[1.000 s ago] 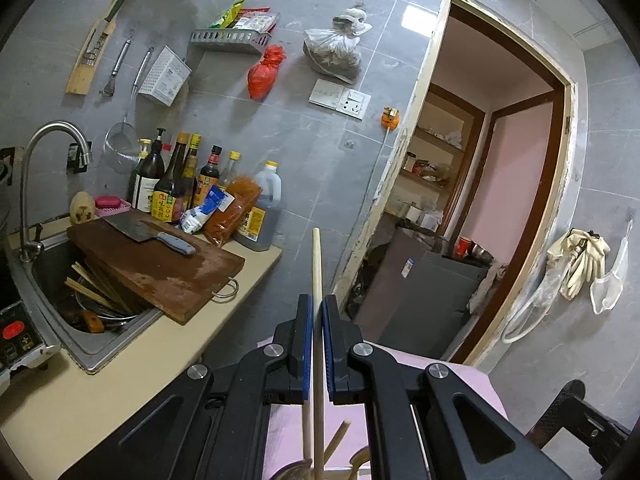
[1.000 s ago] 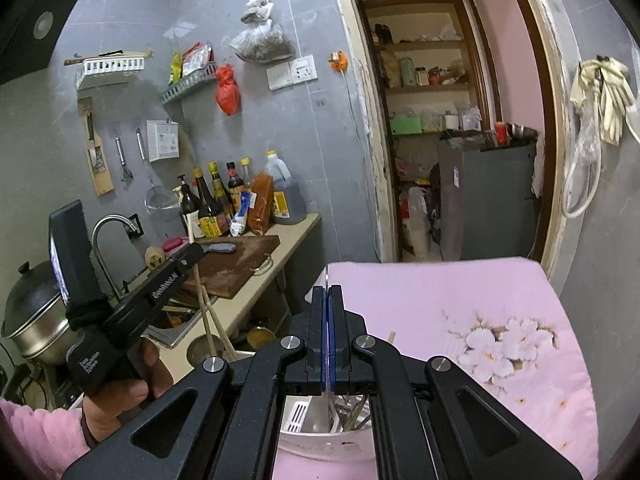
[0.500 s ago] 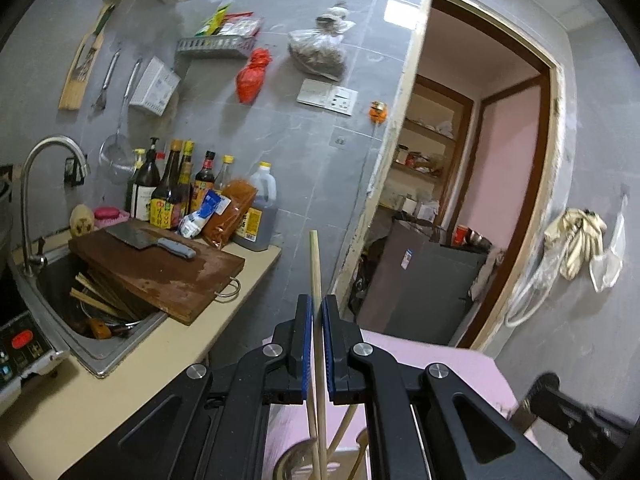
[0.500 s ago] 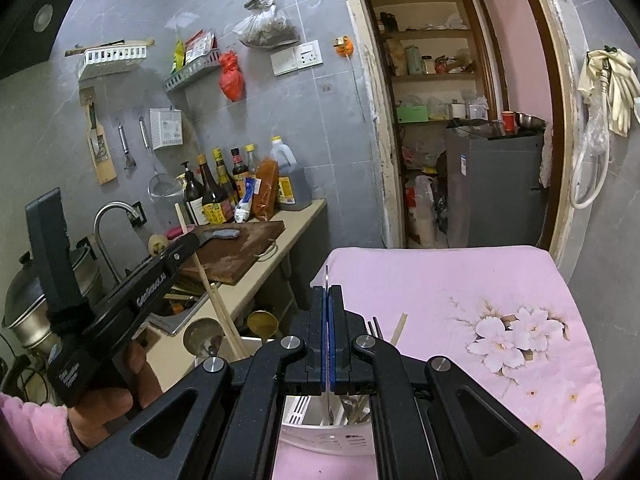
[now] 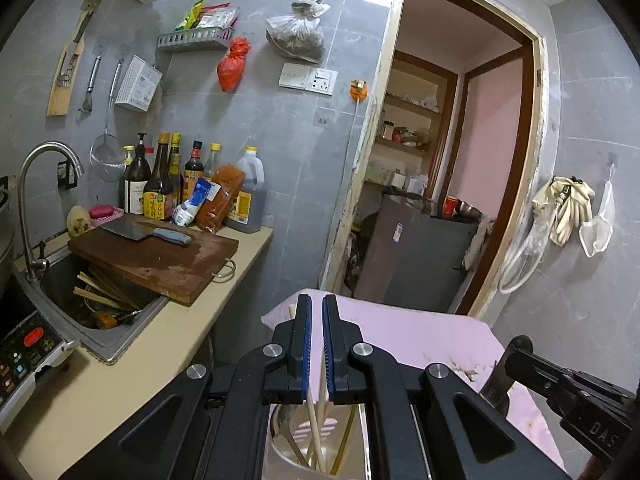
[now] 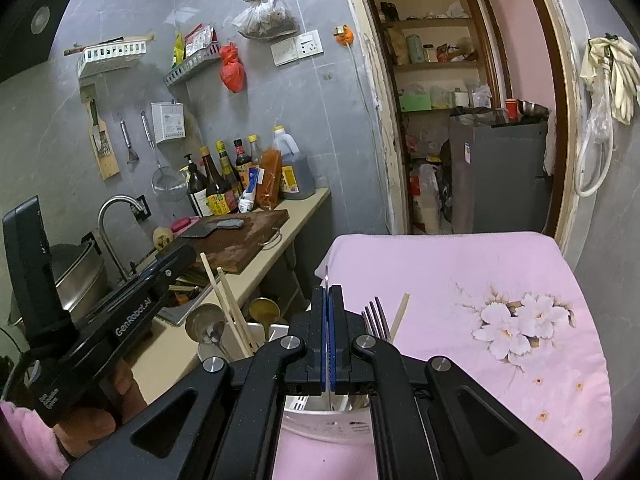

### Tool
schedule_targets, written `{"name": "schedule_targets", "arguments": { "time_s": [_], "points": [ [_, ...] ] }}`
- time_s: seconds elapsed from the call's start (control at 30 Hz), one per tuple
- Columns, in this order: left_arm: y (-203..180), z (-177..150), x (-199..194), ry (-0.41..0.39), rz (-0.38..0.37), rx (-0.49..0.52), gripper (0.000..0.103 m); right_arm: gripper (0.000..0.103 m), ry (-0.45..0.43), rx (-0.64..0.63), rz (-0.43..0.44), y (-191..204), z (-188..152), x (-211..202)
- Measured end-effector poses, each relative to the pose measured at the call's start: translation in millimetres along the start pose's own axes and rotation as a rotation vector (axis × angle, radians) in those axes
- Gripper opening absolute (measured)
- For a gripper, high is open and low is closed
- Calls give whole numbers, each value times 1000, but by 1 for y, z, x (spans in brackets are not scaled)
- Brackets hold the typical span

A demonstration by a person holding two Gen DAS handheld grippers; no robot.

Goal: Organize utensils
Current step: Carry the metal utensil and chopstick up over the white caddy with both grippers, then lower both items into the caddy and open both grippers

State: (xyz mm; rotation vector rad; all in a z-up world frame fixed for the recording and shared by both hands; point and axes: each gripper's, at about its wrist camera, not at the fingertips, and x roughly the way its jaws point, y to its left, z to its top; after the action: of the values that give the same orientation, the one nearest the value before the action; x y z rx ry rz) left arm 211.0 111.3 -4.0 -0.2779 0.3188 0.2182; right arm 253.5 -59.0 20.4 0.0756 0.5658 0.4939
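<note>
Looking down both wrist views at the white utensil holder (image 6: 320, 426), bottom centre of the right view, standing on the pink flowered cloth (image 6: 460, 280). Right gripper (image 6: 327, 292): fingers fully closed on a flat metal utensil (image 6: 326, 274); its thin tip pokes up just above the pads, the rest runs down towards the holder. Left gripper (image 5: 316, 308): fingers nearly closed, only a narrow slot left. A wooden chopstick (image 5: 316, 420) shows low in that slot and runs down into the holder, but I can't tell if the pads actually pinch it. In the right view the left gripper comes in from the lower left in a hand with a pink sleeve, its tip just beside the tops of two chopsticks leaning out of the holder's left side. Also in the holder: a steel spoon (image 6: 204, 324), a brass-coloured spoon (image 6: 264, 310), a fork (image 6: 376, 316) tines up and one more stick right of the fork. The worktop (image 5: 120, 364) at left carries a cutting board (image 5: 160, 256) with a cleaver (image 5: 132, 232) on it, overhanging the sink (image 5: 100, 344).
</note>
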Motion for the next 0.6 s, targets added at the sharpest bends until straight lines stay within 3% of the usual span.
{"name": "schedule_targets", "arguments": {
  "time_s": [0.2, 0.37, 0.53, 0.6],
  "points": [
    [-4, -2, -6, 34, 9, 15, 6, 4, 13, 15, 6, -7, -4, -5],
    [-9, -3, -15, 58, 22, 29, 6, 24, -20, 21, 8, -13, -3, -19],
    [-17, -5, -28, 68, 45, 30, 7, 35, -59, 11, -8, -21, -1, -37],
    [-21, -6, -35, 66, 53, 34, 14, 37, -66, 6, -13, -26, -2, -44]
  ]
}}
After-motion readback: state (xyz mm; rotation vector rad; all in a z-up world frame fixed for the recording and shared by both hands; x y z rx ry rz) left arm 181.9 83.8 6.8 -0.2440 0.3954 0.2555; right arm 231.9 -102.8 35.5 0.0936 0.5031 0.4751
